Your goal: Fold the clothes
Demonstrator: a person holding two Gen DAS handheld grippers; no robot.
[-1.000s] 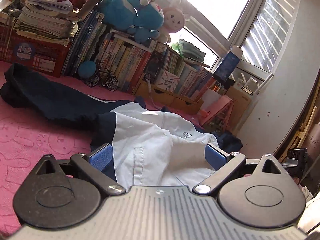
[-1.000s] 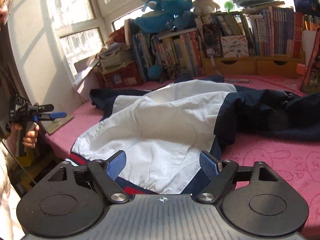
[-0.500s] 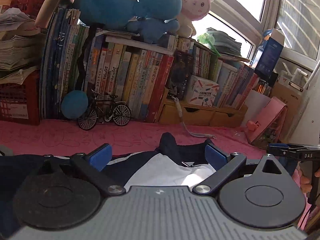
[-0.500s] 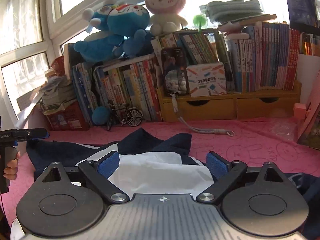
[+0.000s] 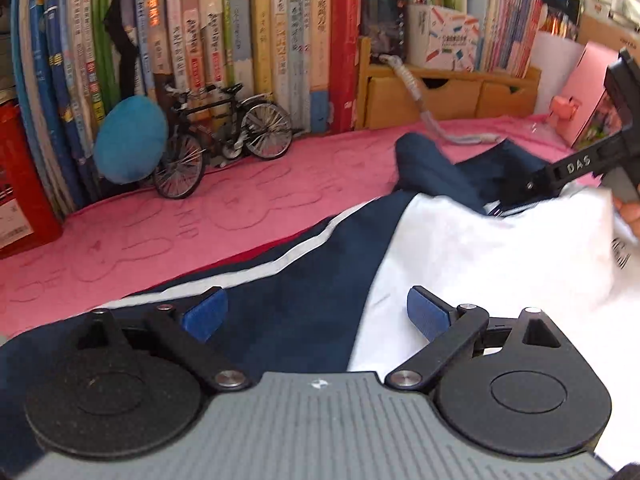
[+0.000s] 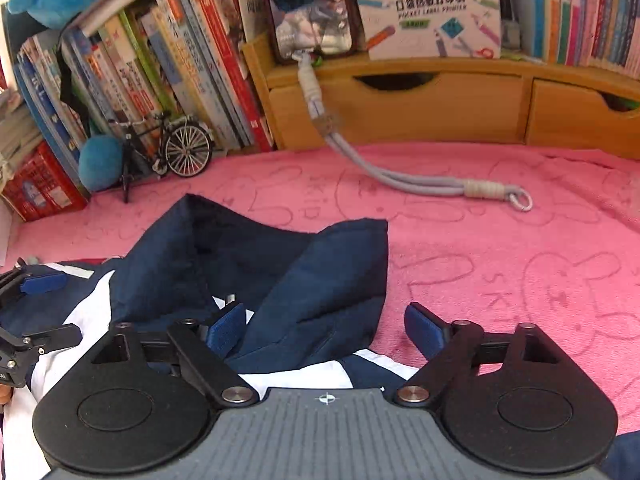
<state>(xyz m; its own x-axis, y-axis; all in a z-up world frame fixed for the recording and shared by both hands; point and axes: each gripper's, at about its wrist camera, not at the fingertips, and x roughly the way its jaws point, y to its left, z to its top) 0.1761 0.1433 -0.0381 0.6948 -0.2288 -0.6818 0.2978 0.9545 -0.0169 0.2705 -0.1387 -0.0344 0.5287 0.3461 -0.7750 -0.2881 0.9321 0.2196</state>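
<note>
A navy and white jacket (image 5: 460,248) lies on the pink blanket (image 5: 160,224). In the left wrist view my left gripper (image 5: 316,314) is open just over the navy shoulder panel with its white stripe. My right gripper (image 5: 520,196) shows at the right edge of that view, low at the collar. In the right wrist view my right gripper (image 6: 326,330) is open with the navy collar (image 6: 320,276) lying between its blue pads. The left gripper (image 6: 24,312) appears at the left edge there, also open over the fabric.
A row of books (image 5: 240,40) and wooden drawers (image 6: 420,104) line the back. A model bicycle (image 5: 224,136), a blue plush ball (image 5: 130,140) and a grey cord (image 6: 420,180) rest on the blanket near the collar. A red crate (image 5: 16,184) stands at left.
Both grippers have moved forward and down along the jacket to its collar end near the bookshelf. Both stayed open.
</note>
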